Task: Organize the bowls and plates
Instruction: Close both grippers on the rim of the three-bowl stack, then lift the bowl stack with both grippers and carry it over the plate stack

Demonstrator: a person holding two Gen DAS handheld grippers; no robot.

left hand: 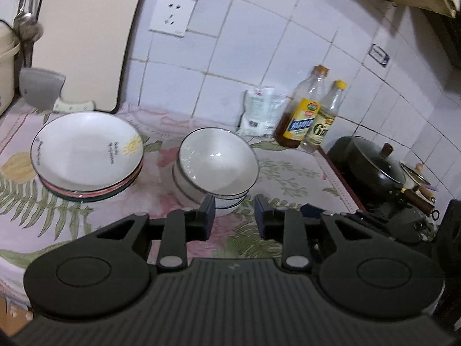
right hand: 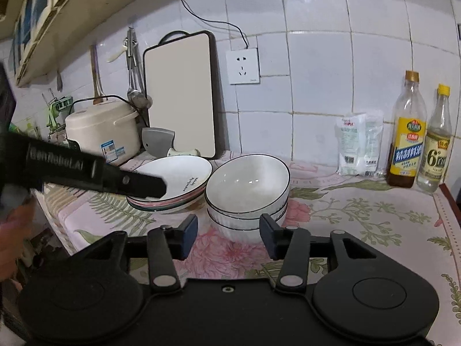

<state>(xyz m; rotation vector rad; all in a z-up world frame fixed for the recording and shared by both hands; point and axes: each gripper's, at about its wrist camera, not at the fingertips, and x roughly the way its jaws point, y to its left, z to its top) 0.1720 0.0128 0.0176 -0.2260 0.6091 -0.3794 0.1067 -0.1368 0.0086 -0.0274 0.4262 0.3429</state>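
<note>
Two tools empty: left tool (left hand: 234, 216) and right tool (right hand: 229, 238) both spread | bowl stack (right hand: 247, 193) nested on tabletop (right hand: 360, 216) | plate stack (left hand: 86, 155) beside it | sorting looks done.

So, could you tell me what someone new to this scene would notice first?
Two neat stacks stand side by side on the floral cloth: the plates on the left, the white bowls on the right. Behind the plates a pale cutting board leans on the tiled wall, and two bottles stand at the far right. Both the left gripper and right gripper are open and empty.
</note>
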